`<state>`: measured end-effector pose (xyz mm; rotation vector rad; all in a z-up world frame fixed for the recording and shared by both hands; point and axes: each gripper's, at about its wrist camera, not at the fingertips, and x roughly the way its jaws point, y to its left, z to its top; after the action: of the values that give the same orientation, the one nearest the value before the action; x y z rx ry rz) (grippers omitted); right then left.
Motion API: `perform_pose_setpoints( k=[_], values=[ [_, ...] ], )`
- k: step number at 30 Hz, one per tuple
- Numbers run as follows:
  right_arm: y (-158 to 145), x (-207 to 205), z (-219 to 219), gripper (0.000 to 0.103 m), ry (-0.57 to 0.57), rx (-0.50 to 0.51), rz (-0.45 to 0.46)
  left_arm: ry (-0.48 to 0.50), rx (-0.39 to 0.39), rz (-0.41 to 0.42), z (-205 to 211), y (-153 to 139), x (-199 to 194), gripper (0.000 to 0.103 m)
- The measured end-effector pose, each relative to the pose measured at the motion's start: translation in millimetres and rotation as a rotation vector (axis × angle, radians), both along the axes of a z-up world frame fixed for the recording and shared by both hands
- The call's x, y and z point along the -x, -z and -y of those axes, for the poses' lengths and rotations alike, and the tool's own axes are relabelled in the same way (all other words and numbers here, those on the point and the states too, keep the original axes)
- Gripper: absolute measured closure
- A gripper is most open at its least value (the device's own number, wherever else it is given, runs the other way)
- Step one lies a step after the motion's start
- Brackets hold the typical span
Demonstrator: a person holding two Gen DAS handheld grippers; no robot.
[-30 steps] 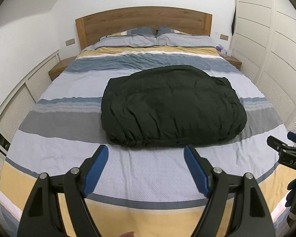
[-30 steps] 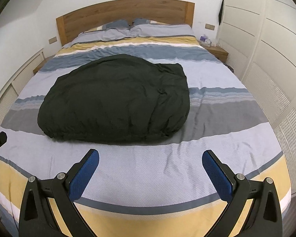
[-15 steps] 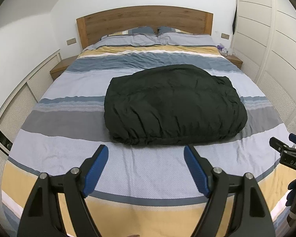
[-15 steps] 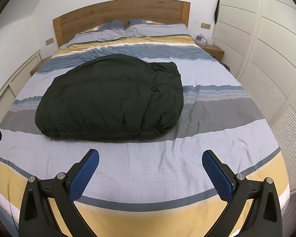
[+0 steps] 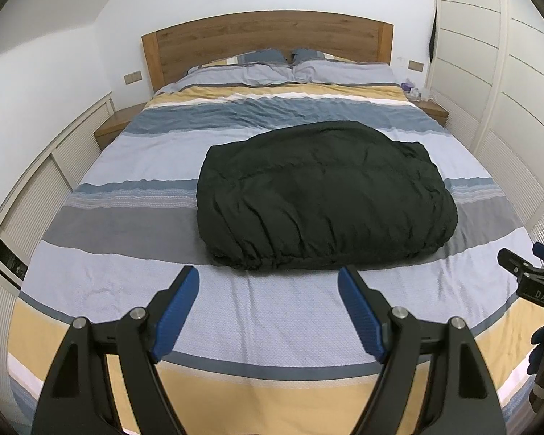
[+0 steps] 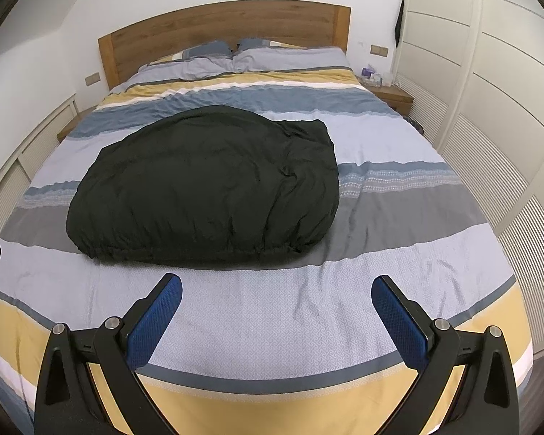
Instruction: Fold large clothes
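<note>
A large black padded garment [image 5: 322, 195] lies folded in a bulky bundle on the middle of the striped bed [image 5: 134, 246]; its gathered hem faces me. It also shows in the right wrist view [image 6: 206, 185]. My left gripper [image 5: 268, 282] is open and empty, above the foot of the bed, short of the hem. My right gripper [image 6: 277, 290] is open wide and empty, also short of the garment. The right gripper's tip shows at the right edge of the left wrist view [image 5: 526, 272].
A wooden headboard [image 5: 264, 43] and pillows [image 5: 290, 69] stand at the far end. Bedside tables [image 5: 118, 123] [image 6: 390, 94] flank the bed. White wardrobe doors [image 6: 489, 72] run along the right, low slatted cabinets [image 5: 36, 195] along the left.
Both grippers have drawn back and risen a little from the garment, which now looks smaller and farther. The garment has not moved. Both stay open.
</note>
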<state>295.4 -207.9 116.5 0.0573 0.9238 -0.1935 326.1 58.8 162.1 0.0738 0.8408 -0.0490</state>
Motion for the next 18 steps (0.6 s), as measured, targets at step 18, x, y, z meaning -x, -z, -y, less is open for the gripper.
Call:
perform_pose_setpoints(
  k=[18],
  values=[
    [9,-6,5,0.001,0.020,0.007,-0.023,0.018,0.001,-0.022,6,7,-13,0.025]
  ],
)
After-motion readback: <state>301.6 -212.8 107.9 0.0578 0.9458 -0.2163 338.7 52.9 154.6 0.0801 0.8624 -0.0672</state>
